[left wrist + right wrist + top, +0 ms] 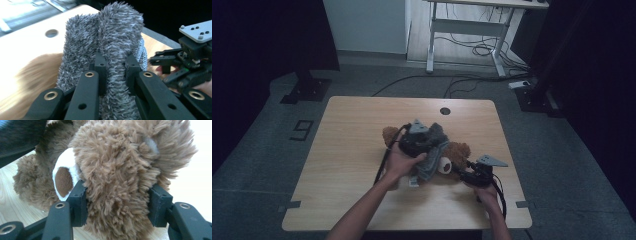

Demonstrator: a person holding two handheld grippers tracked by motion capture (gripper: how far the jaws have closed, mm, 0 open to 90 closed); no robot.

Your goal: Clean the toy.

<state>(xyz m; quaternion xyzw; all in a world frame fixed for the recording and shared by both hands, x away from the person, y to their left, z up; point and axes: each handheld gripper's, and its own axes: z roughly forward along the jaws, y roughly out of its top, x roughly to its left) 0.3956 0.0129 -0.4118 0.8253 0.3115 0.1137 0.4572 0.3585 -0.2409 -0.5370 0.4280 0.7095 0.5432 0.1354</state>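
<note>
A brown teddy bear (458, 151) lies in the middle of the wooden table (347, 140), with its white muzzle (65, 178) showing. A grey fuzzy cloth (433, 152) is draped over its body. My left gripper (427, 141) is over the bear and shut on a fold of the grey cloth (117, 37), pinched between the left gripper's (116, 63) black jaws. My right gripper (463, 168) comes in from the right. In the right gripper view, the right gripper (120, 195) clamps the bear's furry head (120, 170) from both sides, pads pressed into the fur.
A round cable hole (445, 111) sits near the table's far edge. Beyond the table stand a white desk frame (472, 27) with loose cables on the floor and dark stand bases (307, 90) at both sides. The other gripper (186, 62) is close on the right in the left gripper view.
</note>
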